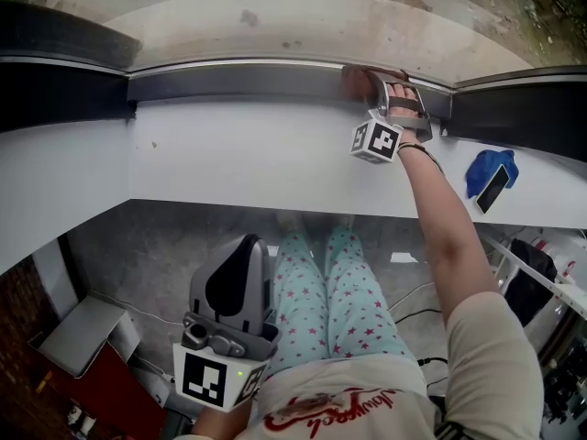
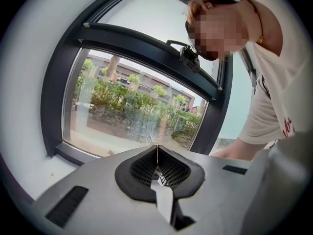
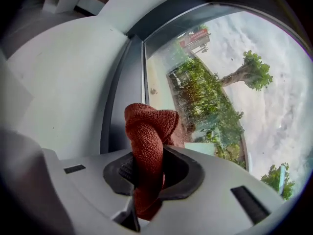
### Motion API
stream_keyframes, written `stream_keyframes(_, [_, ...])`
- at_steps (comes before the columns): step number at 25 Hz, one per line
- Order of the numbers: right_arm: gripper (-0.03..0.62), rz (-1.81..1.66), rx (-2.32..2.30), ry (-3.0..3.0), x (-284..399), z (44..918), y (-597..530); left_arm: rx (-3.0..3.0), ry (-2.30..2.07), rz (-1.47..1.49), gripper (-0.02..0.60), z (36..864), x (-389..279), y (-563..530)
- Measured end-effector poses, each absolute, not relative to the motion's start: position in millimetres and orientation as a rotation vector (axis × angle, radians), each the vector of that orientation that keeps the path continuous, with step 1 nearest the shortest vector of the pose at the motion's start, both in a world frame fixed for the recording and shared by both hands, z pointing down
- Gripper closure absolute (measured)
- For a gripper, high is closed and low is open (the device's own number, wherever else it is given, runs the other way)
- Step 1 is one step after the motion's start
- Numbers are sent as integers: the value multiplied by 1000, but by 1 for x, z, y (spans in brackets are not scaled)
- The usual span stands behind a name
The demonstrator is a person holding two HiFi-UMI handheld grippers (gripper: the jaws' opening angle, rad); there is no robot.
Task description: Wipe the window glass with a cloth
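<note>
Cloth (image 3: 145, 146): rust red, woven texture. Frame (image 1: 238, 81): dark grey. Sill (image 1: 257, 159), under frame: white. Left tool (image 2: 157, 148) and right tool (image 1: 376, 81): light grey, black pads. Cubes (image 1: 376, 142): white, black square markers. Trousers (image 1: 341, 291), well below frame: pale turquoise, pink stars. Bundle (image 1: 491, 168), below frame's right end: blue.

Behind sill (image 1: 238, 163), window glass (image 1: 275, 21), right tool (image 1: 378, 85) holding cloth (image 3: 146, 136) at its lower edge, left tool (image 1: 237, 278) well below sill.
</note>
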State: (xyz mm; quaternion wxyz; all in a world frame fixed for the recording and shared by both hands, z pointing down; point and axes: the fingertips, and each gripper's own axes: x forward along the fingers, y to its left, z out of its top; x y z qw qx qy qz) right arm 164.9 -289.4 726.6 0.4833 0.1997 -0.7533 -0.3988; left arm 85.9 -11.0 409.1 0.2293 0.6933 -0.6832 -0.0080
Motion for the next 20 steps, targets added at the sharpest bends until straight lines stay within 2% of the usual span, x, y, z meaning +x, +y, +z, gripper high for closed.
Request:
stream_keyframes(6, [503,-853,278,-1725,172,747,-286,1934,-1862,-19,560,404,98,-12])
stream_keyframes(10, [511,-792,426,-1795,166,707,-294,1964,-1884,-33,560,385,102,-17])
stream_keyframes(14, [510,-871,599,-1988,156,591,-279,2042,-1972,-58,560,334,100,-26])
stream_keyframes(20, [510,-1180,795,-2198,161,354,-226,2112,-2114,-120,560,246,99,-28])
